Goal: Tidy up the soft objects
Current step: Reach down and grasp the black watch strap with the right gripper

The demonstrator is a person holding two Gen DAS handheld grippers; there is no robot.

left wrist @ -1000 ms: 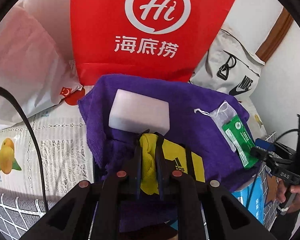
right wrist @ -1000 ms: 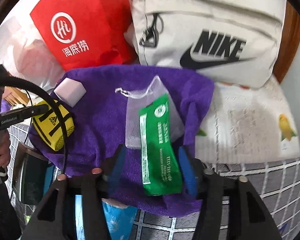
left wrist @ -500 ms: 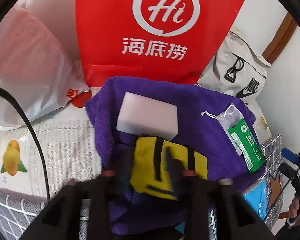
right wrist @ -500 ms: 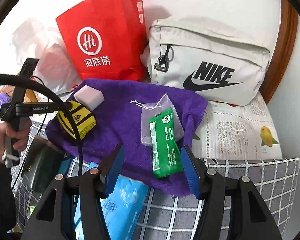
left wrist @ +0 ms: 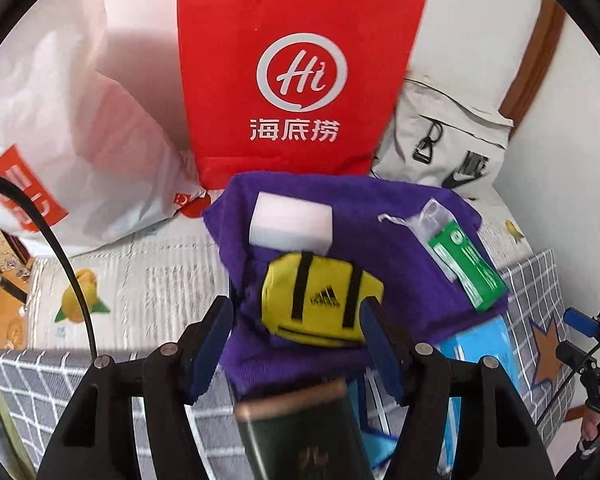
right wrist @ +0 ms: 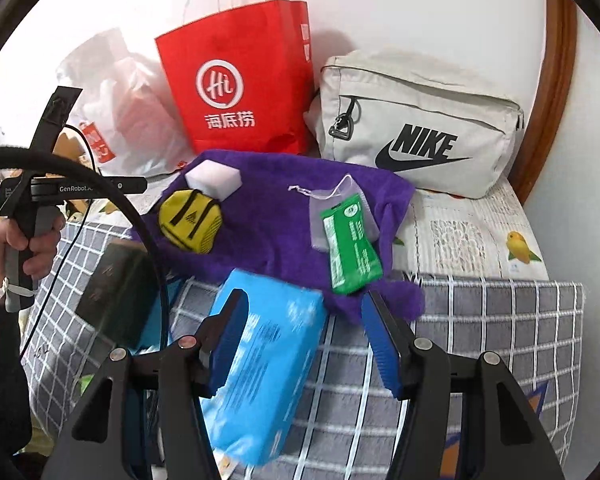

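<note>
A purple towel (left wrist: 380, 248) (right wrist: 276, 216) lies spread on the bed. On it rest a yellow pouch (left wrist: 320, 300) (right wrist: 190, 220), a white sponge block (left wrist: 292, 224) (right wrist: 214, 178), and a green packet (left wrist: 466, 268) (right wrist: 352, 244) on a clear mesh bag (right wrist: 332, 200). My left gripper (left wrist: 296, 312) hovers over the pouch with its jaws opening; the pads stand clear of the pouch on both sides. My right gripper (right wrist: 304, 300) is open and holds nothing, back from the green packet and above a blue tissue pack (right wrist: 260, 372).
A red paper bag (left wrist: 296, 80), a grey Nike bag (right wrist: 420, 132) and a white plastic bag (left wrist: 80, 140) line the wall behind the towel. A dark box (left wrist: 300, 428) lies near the front edge. A person's hand (right wrist: 20, 240) grips the left handle. A checked blanket (right wrist: 480, 320) covers the bed's front.
The left jaws, shut on the yellow pouch before, have opened and let it go. Both grippers have drawn back and up; the blue pack has come into the right view.
</note>
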